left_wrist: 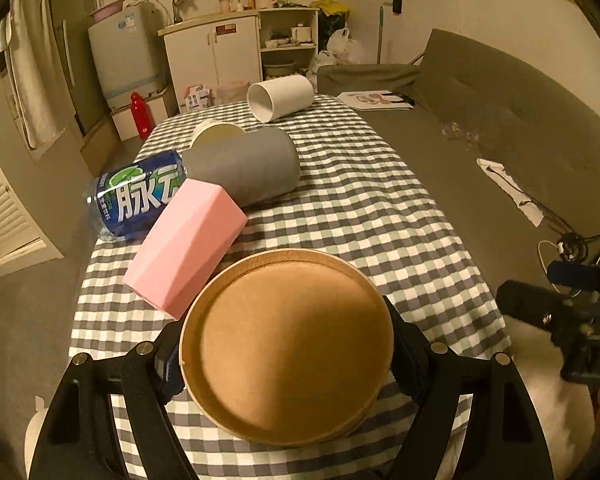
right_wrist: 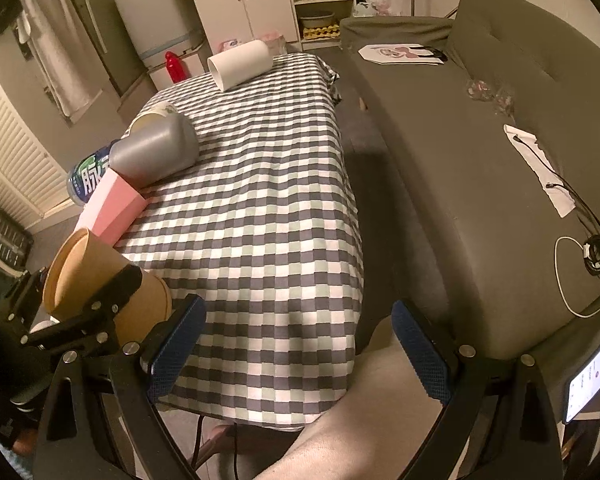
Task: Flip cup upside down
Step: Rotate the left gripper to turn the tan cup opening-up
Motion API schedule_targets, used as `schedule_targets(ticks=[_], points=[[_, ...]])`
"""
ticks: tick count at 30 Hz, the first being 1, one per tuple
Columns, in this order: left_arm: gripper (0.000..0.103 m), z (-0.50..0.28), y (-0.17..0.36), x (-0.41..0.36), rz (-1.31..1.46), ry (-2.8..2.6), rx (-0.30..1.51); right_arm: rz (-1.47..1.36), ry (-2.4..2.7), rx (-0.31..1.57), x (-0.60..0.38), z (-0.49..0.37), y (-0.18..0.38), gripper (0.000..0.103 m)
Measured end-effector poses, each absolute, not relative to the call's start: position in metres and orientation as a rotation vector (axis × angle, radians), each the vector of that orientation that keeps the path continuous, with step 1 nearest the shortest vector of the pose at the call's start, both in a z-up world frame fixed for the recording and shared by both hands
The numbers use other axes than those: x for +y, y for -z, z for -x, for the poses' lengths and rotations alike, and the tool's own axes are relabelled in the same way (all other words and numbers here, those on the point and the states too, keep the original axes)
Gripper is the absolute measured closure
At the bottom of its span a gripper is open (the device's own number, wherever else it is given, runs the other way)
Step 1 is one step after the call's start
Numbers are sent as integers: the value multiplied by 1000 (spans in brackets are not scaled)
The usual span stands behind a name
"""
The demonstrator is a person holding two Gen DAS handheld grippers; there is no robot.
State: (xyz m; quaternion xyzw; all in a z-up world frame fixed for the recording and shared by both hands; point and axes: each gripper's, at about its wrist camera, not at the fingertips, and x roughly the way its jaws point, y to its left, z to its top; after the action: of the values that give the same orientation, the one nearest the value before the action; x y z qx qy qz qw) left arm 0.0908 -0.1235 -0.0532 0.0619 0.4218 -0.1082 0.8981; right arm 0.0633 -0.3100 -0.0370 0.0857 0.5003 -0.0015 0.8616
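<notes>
Low in the frame, my left gripper (left_wrist: 286,364) clamped the brown paper cup (left_wrist: 286,344), base toward the camera; right gripper (right_wrist: 296,352) gaped, idle. Mid-flip, I judged; next, set it rim-down on the checkered tablecloth (left_wrist: 380,208).

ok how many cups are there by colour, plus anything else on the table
brown paper cup, held in the left tool: 1
pink cup: 1
grey cup: 1
white cup: 1
cream paper cup: 1
blue bottle: 1
total: 6

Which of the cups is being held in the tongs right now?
The brown paper cup, clamped by the left tongs; the pink, grey and white cups lie free on the tablecloth.
</notes>
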Motion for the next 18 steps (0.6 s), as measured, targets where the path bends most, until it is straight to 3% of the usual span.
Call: schedule_targets(ticks=[18], points=[[20,-87,85,-124,-149,255,904,-192,-1,1064,-310,-63,43,9]])
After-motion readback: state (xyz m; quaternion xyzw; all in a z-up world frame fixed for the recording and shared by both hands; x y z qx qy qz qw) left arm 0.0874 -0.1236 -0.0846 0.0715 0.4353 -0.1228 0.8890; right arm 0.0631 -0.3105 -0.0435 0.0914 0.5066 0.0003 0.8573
